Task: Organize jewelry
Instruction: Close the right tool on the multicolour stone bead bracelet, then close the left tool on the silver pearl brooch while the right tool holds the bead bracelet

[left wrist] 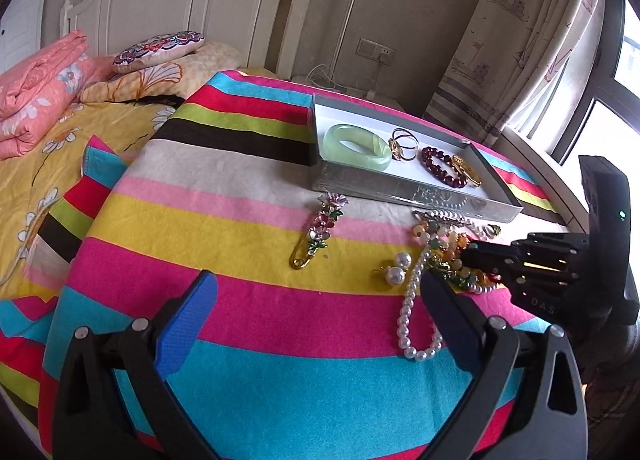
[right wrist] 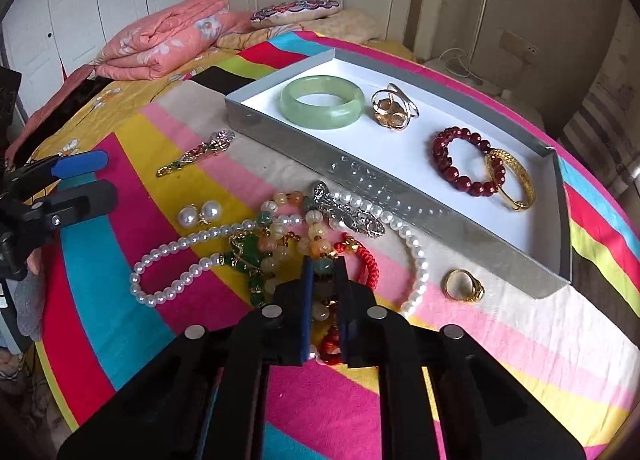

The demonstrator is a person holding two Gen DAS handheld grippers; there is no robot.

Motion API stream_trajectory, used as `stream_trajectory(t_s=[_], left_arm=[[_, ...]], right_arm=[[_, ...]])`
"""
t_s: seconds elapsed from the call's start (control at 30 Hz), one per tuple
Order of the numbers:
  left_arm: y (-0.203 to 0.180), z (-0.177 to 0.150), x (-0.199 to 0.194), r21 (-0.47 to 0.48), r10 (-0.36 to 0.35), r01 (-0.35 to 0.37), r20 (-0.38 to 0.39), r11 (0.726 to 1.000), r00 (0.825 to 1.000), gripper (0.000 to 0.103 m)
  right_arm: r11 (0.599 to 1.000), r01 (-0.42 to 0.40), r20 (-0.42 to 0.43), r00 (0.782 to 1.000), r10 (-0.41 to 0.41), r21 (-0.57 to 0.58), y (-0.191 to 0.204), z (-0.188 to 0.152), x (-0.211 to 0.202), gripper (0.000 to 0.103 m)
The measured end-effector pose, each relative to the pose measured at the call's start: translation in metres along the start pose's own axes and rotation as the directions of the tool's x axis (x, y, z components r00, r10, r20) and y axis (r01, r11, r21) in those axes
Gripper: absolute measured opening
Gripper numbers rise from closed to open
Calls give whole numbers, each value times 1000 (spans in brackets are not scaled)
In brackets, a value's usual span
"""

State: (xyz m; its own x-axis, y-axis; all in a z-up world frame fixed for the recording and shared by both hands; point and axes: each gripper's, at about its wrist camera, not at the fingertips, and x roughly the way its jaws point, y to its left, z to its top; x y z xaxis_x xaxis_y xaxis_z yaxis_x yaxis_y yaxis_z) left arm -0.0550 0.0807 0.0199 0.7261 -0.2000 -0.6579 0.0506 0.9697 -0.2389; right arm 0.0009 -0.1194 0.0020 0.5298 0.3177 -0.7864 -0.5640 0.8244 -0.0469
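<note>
A grey tray (right wrist: 400, 195) (left wrist: 360, 179) holds a green jade bangle (right wrist: 322, 101) (left wrist: 357, 141), a gold-and-silver ring piece (right wrist: 394, 111), a dark red bead bracelet (right wrist: 460, 163) and a gold bangle (right wrist: 516, 183). In front of it lies a tangle: a multicoloured bead bracelet (right wrist: 280, 248), a pearl necklace (right wrist: 180, 264) (left wrist: 412, 312), a red cord bracelet (right wrist: 366, 256), a silver clip (right wrist: 348, 211). My right gripper (right wrist: 324, 264) is shut on the bead bracelet. My left gripper (left wrist: 316, 284) is open and empty, low over the cloth.
A flower brooch pin (left wrist: 318, 230) (right wrist: 196, 153), pearl earrings (right wrist: 200, 212) (left wrist: 398, 268) and a gold ring (right wrist: 464, 286) lie loose on the striped cloth (left wrist: 240, 320). Folded pink bedding (right wrist: 168, 39) and a pillow (left wrist: 160, 49) lie behind on the bed.
</note>
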Motion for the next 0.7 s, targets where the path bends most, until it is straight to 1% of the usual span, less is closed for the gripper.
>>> stream_trajectory(t_s=[0.1,0.17,0.27,0.37,0.43,0.57,0.6,0.7], left_arm=[[0,0,0,-1,-1,1,-3,1000,1000,100],[0,0,0,-1,-1,1,-5,1000,1000,100],[1,0,0,-2,-1,1,-6,1000,1000,100],[1,0,1,-1,0,0,-8,1000,1000,100],[1,0,1,0,1,-1,-10,1000,1000,100],[-4,-1,2,29,6,-6,-15,1000,1000,100],[-8,-1,1,48,11,-10,-11,999,1000,100],[-25,-1,0,143,31,-31,1,989,1000,100]], right_arm=[[1000,2,68,998,-3,18,2,-9,-20,11],[1000,20,124,992,-23,23,2,-14,-40,11],[998,57,196,979,-63,35,-2,-19,-72,11],[995,74,254,963,-87,59,-12,-23,-99,11],[993,83,271,957,-103,86,-23,-26,-109,11],[983,84,266,956,-125,162,-48,-39,-111,11],[980,78,262,957,-125,182,-54,-43,-110,11],[968,72,252,958,-133,240,-71,-55,-104,11]])
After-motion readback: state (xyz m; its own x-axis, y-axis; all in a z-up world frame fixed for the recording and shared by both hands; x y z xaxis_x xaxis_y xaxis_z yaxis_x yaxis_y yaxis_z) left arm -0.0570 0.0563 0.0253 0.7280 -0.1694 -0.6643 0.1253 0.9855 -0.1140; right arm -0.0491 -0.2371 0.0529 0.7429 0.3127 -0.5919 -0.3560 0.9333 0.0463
